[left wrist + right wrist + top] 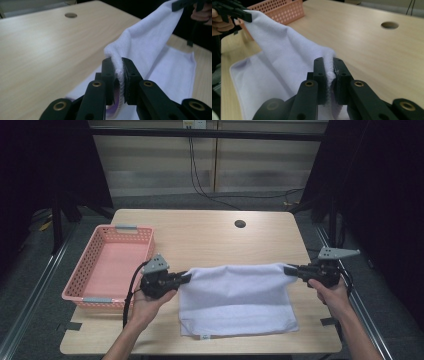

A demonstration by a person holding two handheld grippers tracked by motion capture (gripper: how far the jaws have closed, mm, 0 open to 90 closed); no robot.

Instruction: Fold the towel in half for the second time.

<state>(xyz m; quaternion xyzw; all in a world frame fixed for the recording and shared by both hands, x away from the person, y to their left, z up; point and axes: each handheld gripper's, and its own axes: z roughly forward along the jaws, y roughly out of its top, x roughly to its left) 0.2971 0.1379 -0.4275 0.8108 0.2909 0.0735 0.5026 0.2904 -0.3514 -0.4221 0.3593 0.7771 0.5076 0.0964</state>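
You've got the left gripper (186, 279) and right gripper (288, 270) pinched tight on the white towel's (235, 295) far corners; keep them level so the fold lands square.

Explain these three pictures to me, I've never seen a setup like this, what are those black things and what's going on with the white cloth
No robot here: a person stands at a wooden table with a hand-held tool in each hand. Each tool is a gripper with two black jaws. The top picture looks down from above the person: the left gripper is at the picture's left, the right gripper at its right. The other two pictures come from small cameras riding on each gripper, looking along its jaws.

A white towel lies partly on the table. Each gripper is shut on one far corner of it, lifting that edge while the near edge rests flat. A pink basket sits at the left, and a round hole marks the far side of the tabletop.
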